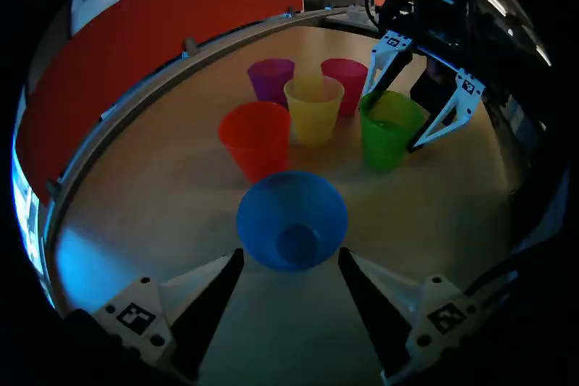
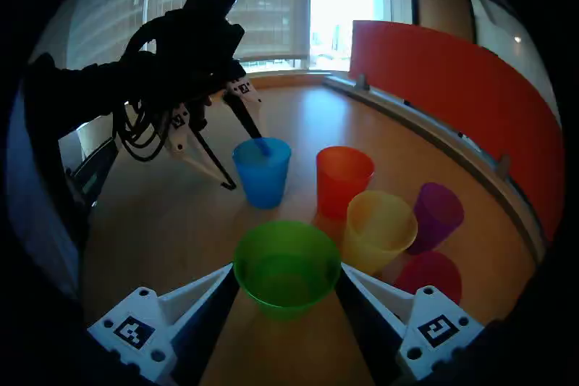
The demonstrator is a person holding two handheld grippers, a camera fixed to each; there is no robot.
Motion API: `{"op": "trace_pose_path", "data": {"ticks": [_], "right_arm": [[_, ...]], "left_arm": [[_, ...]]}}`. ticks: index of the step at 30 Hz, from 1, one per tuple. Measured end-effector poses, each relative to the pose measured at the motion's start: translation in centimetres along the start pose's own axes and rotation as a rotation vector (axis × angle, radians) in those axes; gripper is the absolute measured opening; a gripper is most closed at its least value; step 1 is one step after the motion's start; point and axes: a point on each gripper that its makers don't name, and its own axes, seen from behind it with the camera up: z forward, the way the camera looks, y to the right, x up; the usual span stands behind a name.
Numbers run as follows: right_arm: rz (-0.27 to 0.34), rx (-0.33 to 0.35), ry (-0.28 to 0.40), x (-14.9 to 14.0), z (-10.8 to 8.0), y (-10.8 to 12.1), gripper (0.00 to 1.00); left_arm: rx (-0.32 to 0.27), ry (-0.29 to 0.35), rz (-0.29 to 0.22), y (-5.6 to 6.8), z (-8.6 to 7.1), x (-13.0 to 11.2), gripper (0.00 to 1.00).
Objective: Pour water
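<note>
both tongs set around a cup on the tabletop (image 1: pixel 145 205)
our left tongs (image 1: pixel 289 254) straddle the blue cup (image 1: pixel 292 216) and our right tongs (image 2: pixel 287 268) straddle the green cup (image 2: pixel 286 281); whether they pinch, we cannot tell. the red cup (image 1: pixel 255 138) and yellow cup (image 1: pixel 313 107) stand close by.

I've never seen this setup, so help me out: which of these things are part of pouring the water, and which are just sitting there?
In use: blue cup, between the jaws of the left gripper; green cup, between the jaws of the right gripper.

Likely idle: red cup, yellow cup, purple cup, pink cup.
</note>
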Motion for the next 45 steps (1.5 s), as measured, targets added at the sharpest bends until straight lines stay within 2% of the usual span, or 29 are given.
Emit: {"op": "trace_pose_path", "data": {"ticks": [9,21,27,31,38,45], "right_arm": [[0.009,0.001,-0.001,-0.5,0.3,-0.1,0.91],[0.021,-0.005,0.005,-1.0,0.0,-0.2,0.92],[0.025,-0.020,-0.018,-2.0,-0.2,-0.2,0.94],[0.038,-0.033,-0.018,-2.3,-0.9,-0.2,0.98],[0.051,-0.067,-0.015,-2.8,-2.9,-0.2,0.98],[0.074,-0.108,0.008,-2.9,-5.4,-0.5,0.98]], "left_arm": [[-0.003,-0.004,0.003,0.6,-0.4,-0.4,0.97],[0.006,0.004,-0.001,0.7,-0.7,-0.6,0.97],[0.012,0.001,0.001,0.8,-1.1,-0.8,0.97],[0.024,0.000,-0.004,0.7,-1.4,-1.1,0.98],[0.051,0.009,-0.012,0.5,-2.5,-1.6,0.97],[0.089,0.042,-0.049,0.5,-3.8,-1.8,0.97]]}}
